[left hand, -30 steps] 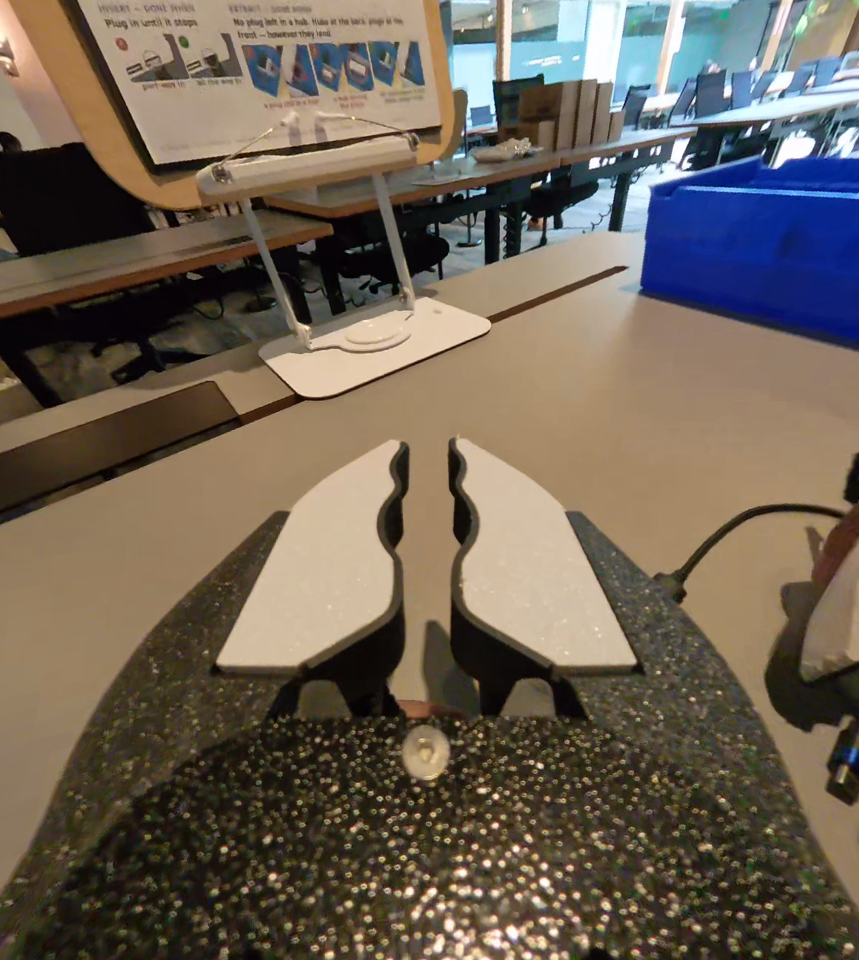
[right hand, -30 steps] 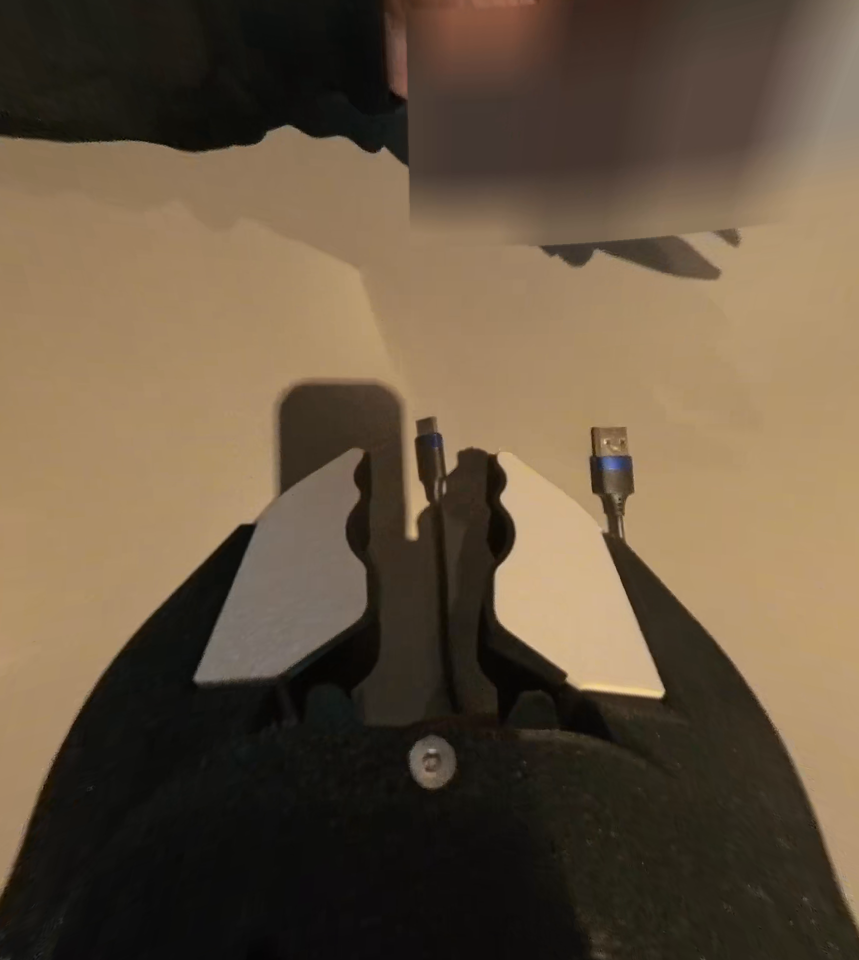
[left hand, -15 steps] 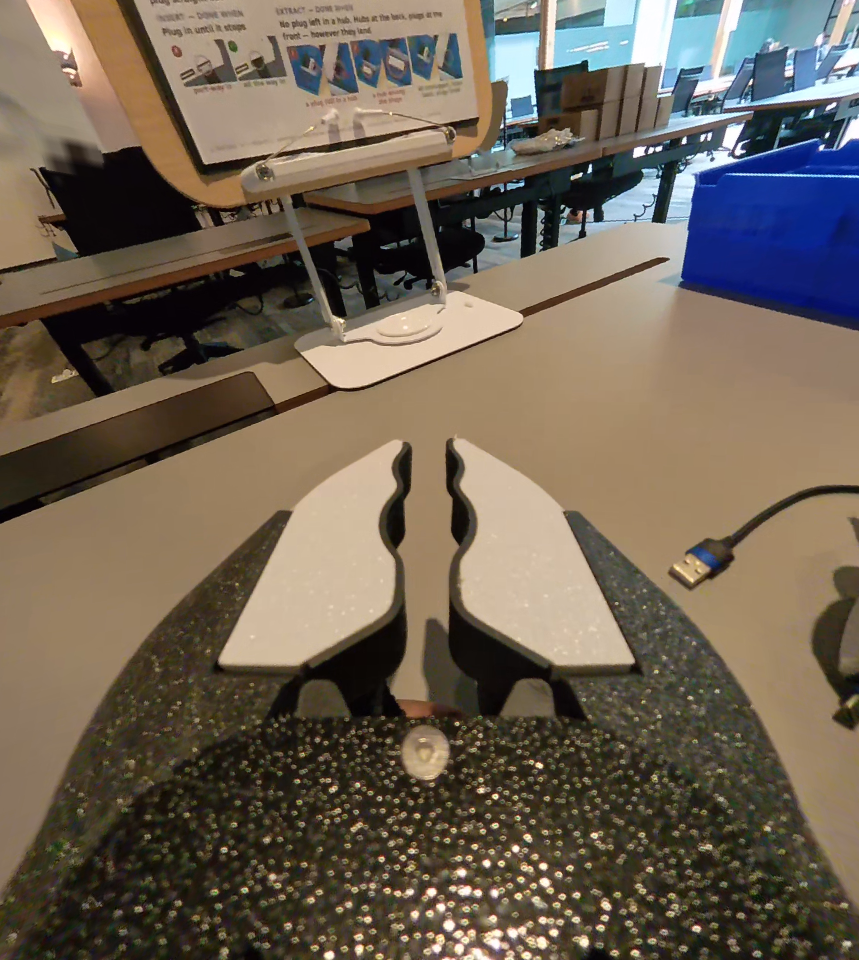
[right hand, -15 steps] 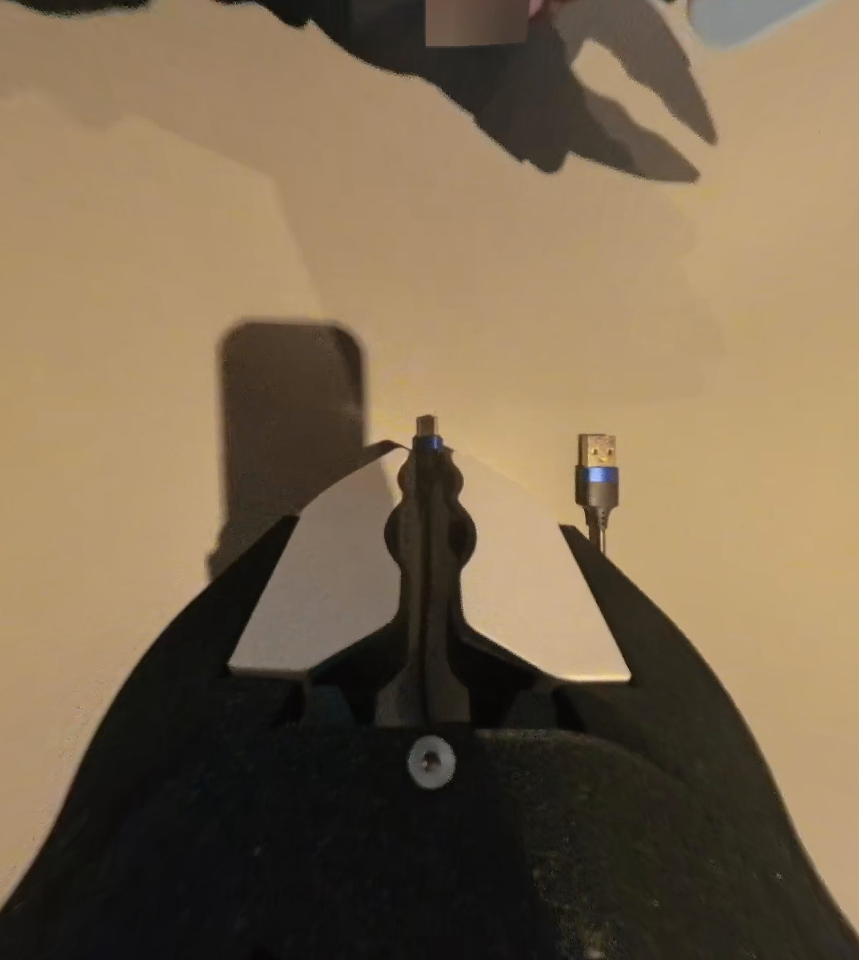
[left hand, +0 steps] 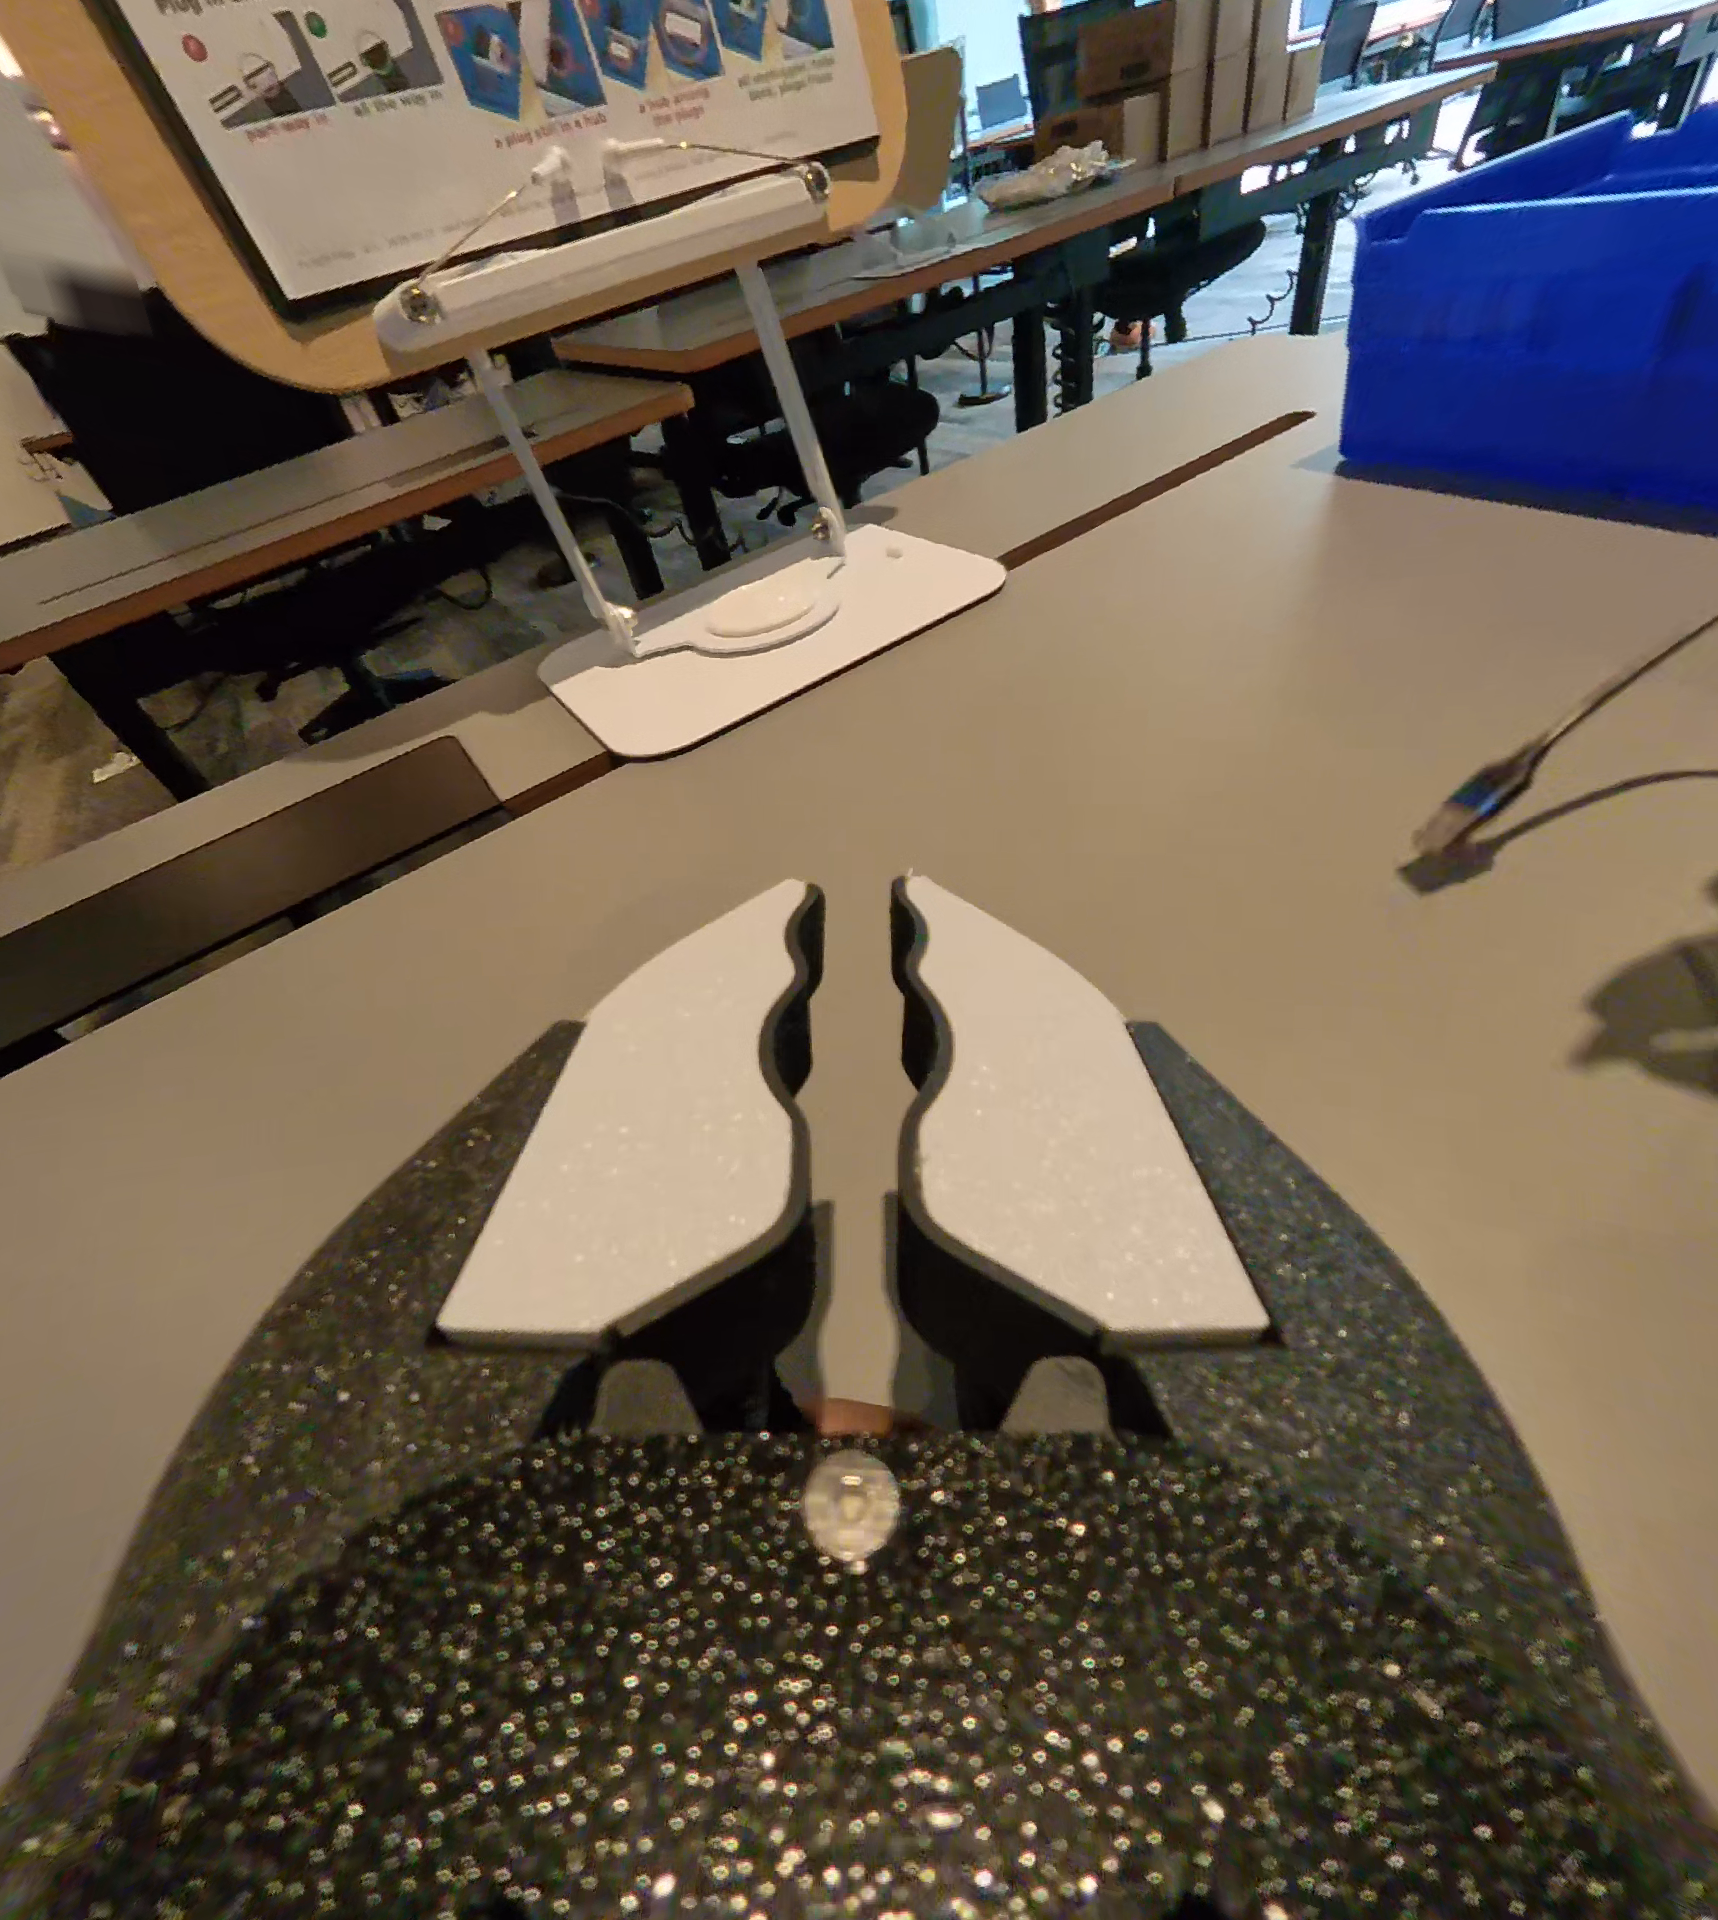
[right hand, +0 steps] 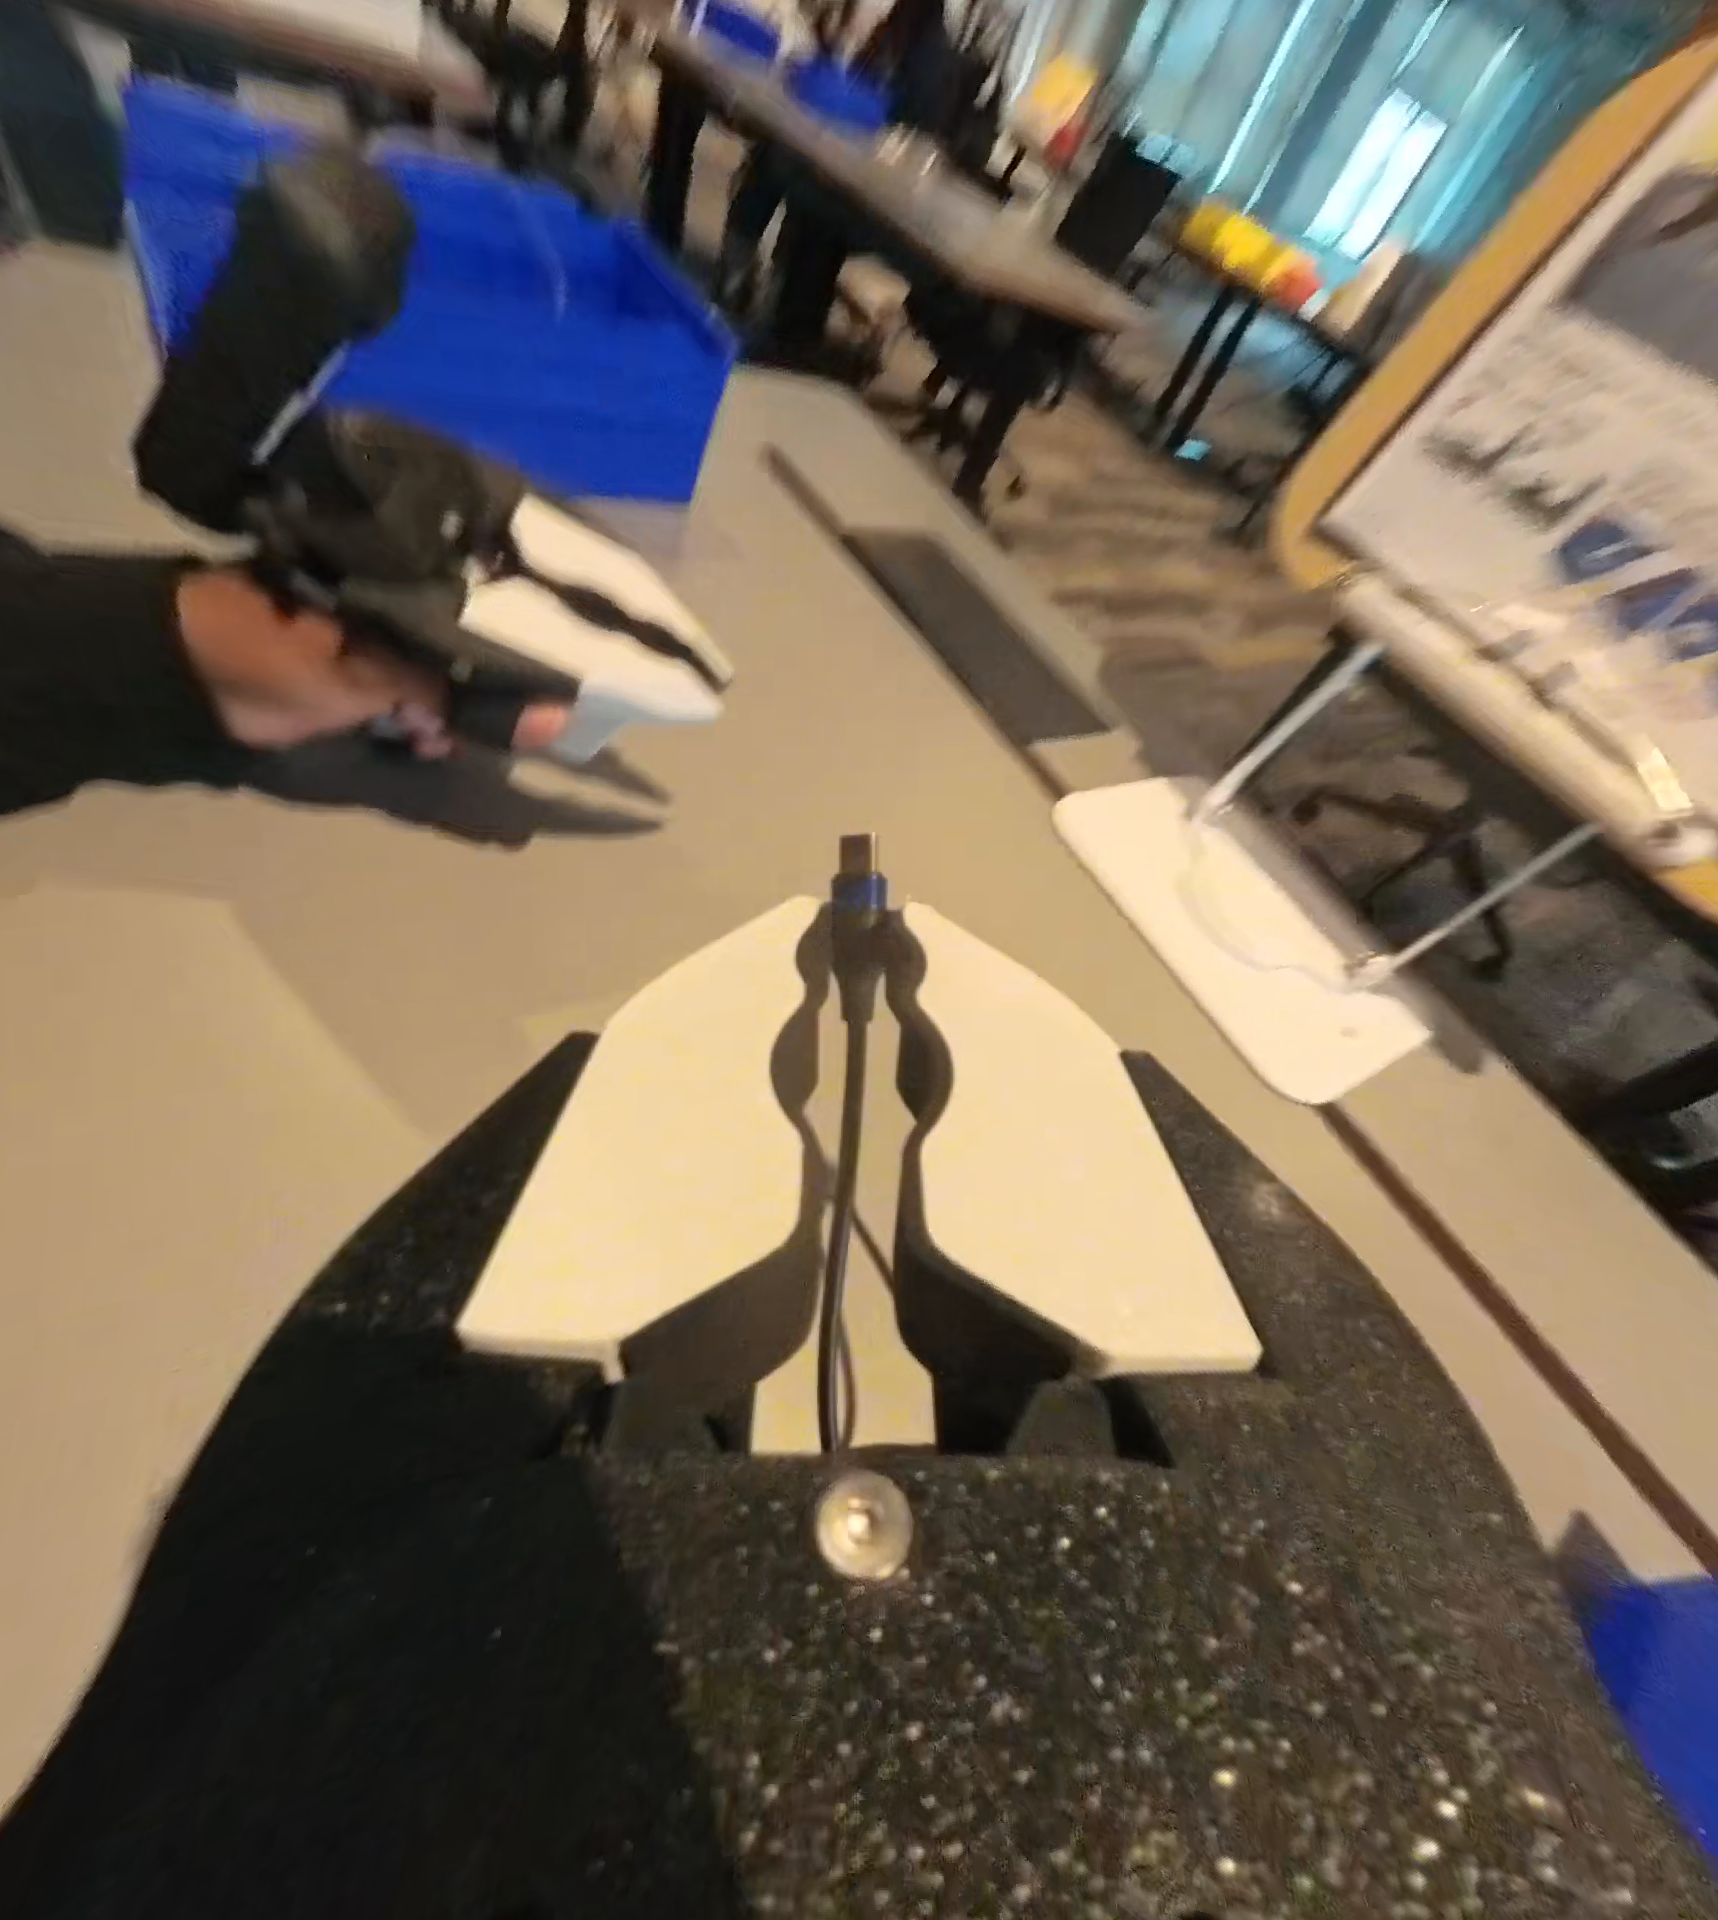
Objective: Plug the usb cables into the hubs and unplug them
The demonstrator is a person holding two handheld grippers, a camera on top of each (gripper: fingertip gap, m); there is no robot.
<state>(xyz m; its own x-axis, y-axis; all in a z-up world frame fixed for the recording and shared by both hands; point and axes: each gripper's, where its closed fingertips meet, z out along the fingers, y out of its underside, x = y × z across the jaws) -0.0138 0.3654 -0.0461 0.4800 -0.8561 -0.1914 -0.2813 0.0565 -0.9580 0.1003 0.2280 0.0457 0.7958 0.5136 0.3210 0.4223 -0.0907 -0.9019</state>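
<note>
My right gripper (right hand: 860, 909) is shut on a small black USB plug with a blue ring (right hand: 857, 868). The plug's tip sticks out past the fingertips and its thin cable (right hand: 839, 1226) runs back between the fingers. It is held above the grey table (right hand: 159, 1091). The cable's other end, a USB-A plug with a blue band (left hand: 1468, 821), hangs just above the table at the right of the left wrist view. My left gripper (left hand: 857, 894) is empty, its fingers a narrow gap apart, low over the table. It also shows in the right wrist view (right hand: 720, 665), held by a hand. No hub is in view.
A white stand (left hand: 772, 623) holding an instruction board stands at the table's far edge; its base also shows in the right wrist view (right hand: 1239, 956). A blue bin (left hand: 1582, 312) sits at the far right. A dark slot (left hand: 1156, 483) runs along the table's back.
My right gripper closed on the small plug and lifted it, swinging from looking down at the table to looking across it. The USB-A end rose off the table. The left gripper's fingers kept their gap.
</note>
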